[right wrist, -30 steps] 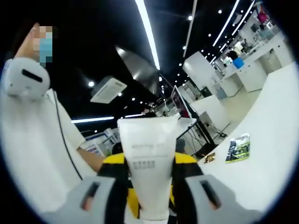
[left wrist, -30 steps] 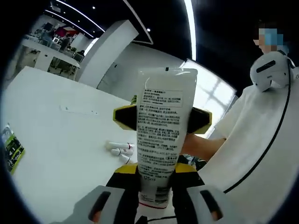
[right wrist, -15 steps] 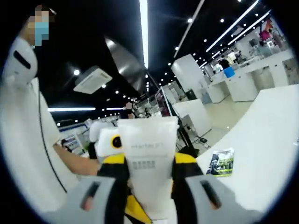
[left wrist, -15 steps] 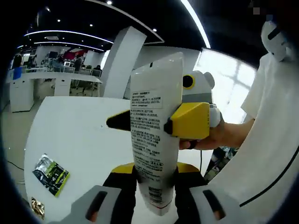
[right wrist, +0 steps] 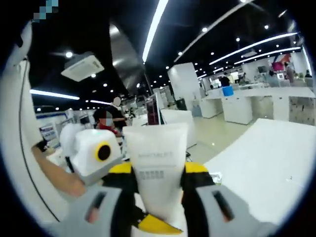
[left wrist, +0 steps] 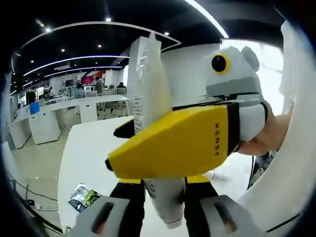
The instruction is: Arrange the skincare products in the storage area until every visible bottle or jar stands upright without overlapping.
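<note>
Holding one white tube [left wrist: 150, 113] between both grippers, above the counter [left wrist: 86, 153].
Left gripper [left wrist: 163, 197] clamps its lower end; right gripper [right wrist: 158, 190] clamps the same tube [right wrist: 157, 165] near its crimped end, crossing yellow in the left gripper view. A sachet [left wrist: 85, 196] lies on the counter.

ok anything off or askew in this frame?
Yes. The white tube is held up in the air, clamped by both grippers at once: left gripper low on it, right gripper too. A sachet lies flat on the white table.
</note>
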`<state>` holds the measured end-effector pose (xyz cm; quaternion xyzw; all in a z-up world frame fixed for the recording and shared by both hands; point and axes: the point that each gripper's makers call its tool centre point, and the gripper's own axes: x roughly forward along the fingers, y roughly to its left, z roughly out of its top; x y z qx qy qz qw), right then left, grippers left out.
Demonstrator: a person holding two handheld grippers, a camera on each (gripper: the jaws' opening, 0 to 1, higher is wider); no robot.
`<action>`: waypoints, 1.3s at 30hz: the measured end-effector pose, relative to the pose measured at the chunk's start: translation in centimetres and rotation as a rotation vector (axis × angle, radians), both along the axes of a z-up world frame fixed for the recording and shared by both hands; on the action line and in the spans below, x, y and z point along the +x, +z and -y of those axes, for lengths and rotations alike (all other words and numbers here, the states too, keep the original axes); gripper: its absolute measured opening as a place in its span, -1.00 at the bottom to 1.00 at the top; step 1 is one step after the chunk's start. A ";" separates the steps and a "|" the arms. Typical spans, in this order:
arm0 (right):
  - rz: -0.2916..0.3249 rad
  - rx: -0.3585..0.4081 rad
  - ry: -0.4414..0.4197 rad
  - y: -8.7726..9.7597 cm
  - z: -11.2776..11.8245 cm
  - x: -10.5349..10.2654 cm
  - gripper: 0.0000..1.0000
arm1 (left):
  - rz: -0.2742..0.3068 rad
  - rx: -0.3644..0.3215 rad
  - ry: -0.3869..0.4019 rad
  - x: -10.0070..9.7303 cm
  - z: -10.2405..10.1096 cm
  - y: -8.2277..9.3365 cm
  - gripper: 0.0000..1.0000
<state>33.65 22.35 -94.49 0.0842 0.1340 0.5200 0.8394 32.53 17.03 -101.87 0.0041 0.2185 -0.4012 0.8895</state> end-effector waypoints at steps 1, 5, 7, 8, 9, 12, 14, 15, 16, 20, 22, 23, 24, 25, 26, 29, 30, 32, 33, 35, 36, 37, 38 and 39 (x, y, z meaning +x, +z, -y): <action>0.001 -0.009 -0.033 0.0 0.5 0.3 -0.32 | -0.006 -0.013 0.006 0.4 0.1 0.0 -0.49; -0.039 -0.027 -0.140 -0.3 2.8 0.7 -0.30 | 0.014 -0.007 -0.082 0.4 1.7 0.0 -0.60; -0.047 -0.047 -0.194 -0.6 4.2 0.6 -0.30 | 0.007 -0.029 -0.164 0.0 3.3 -0.2 -0.64; -0.059 -0.054 -0.228 -0.9 5.2 0.5 -0.30 | 0.006 -0.031 -0.198 -0.1 4.0 -0.4 -0.65; -0.061 -0.056 -0.239 -1.0 5.5 0.5 -0.30 | 0.006 -0.032 -0.224 -0.3 4.6 -0.6 -0.66; -0.114 -0.066 -0.310 -2.0 8.1 0.0 -0.30 | -0.017 -0.039 -0.335 -1.3 6.9 -1.4 -0.67; -0.126 -0.072 -0.337 -2.4 9.3 -0.3 -0.30 | -0.027 -0.049 -0.394 -1.8 8.0 -1.8 -0.67; -0.144 -0.077 -0.364 -2.7 10.3 -0.7 -0.30 | -0.033 -0.057 -0.442 -2.3 8.9 -2.0 -0.68; -0.142 -0.080 -0.376 -2.8 11.1 -1.0 -0.30 | -0.032 -0.066 -0.484 -2.7 9.7 -2.1 -0.68; -0.168 -0.082 -0.424 -3.2 13.4 -2.0 -0.32 | -0.045 -0.083 -0.604 -4.1 11.8 -2.3 -0.68; -0.174 -0.088 -0.435 -3.2 14.1 -2.4 -0.34 | -0.062 -0.103 -0.632 -4.6 12.4 -2.2 -0.68; -0.174 -0.091 -0.439 -3.2 14.5 -2.7 -0.34 | -0.074 -0.119 -0.651 -4.8 12.7 -2.1 -0.68; -0.175 -0.094 -0.440 -3.2 14.7 -2.7 -0.34 | -0.078 -0.126 -0.656 -4.8 12.8 -2.1 -0.68; -0.176 -0.104 -0.442 -3.2 15.2 -3.1 -0.34 | -0.100 -0.153 -0.679 -5.1 13.1 -2.0 -0.68; -0.173 -0.115 -0.439 -3.1 15.5 -3.3 -0.34 | -0.100 -0.156 -0.685 -5.0 13.1 -2.0 -0.68; -0.170 -0.129 -0.431 -3.1 16.0 -3.7 -0.30 | -0.104 -0.156 -0.700 -4.9 12.9 -2.2 -0.68; -0.168 -0.141 -0.416 -3.2 16.1 -4.0 -0.29 | -0.103 -0.155 -0.707 -4.9 12.7 -2.3 -0.68; -0.171 -0.174 -0.389 -3.5 16.2 -4.3 -0.28 | -0.100 -0.154 -0.706 -4.8 12.4 -2.5 -0.68; -0.172 -0.212 -0.354 -3.8 16.2 -4.5 -0.26 | -0.103 -0.153 -0.708 -4.8 12.0 -2.7 -0.68; -0.146 -0.268 -0.278 -3.6 15.8 -4.5 -0.22 | -0.088 -0.142 -0.716 -4.9 11.3 -3.1 -0.68; -0.132 -0.301 -0.251 -3.6 15.8 -4.5 -0.19 | -0.081 -0.130 -0.713 -4.9 11.0 -3.4 -0.68; -0.109 -0.357 -0.204 -3.6 15.6 -4.4 -0.17 | -0.082 -0.118 -0.715 -5.1 10.7 -3.8 -0.68; -0.088 -0.389 -0.158 -3.6 15.2 -4.5 -0.15 | -0.082 -0.113 -0.716 -5.2 10.4 -4.1 -0.68; -0.059 -0.422 -0.087 -3.5 14.6 -4.7 -0.09 | -0.080 -0.108 -0.714 -5.3 10.1 -4.4 -0.68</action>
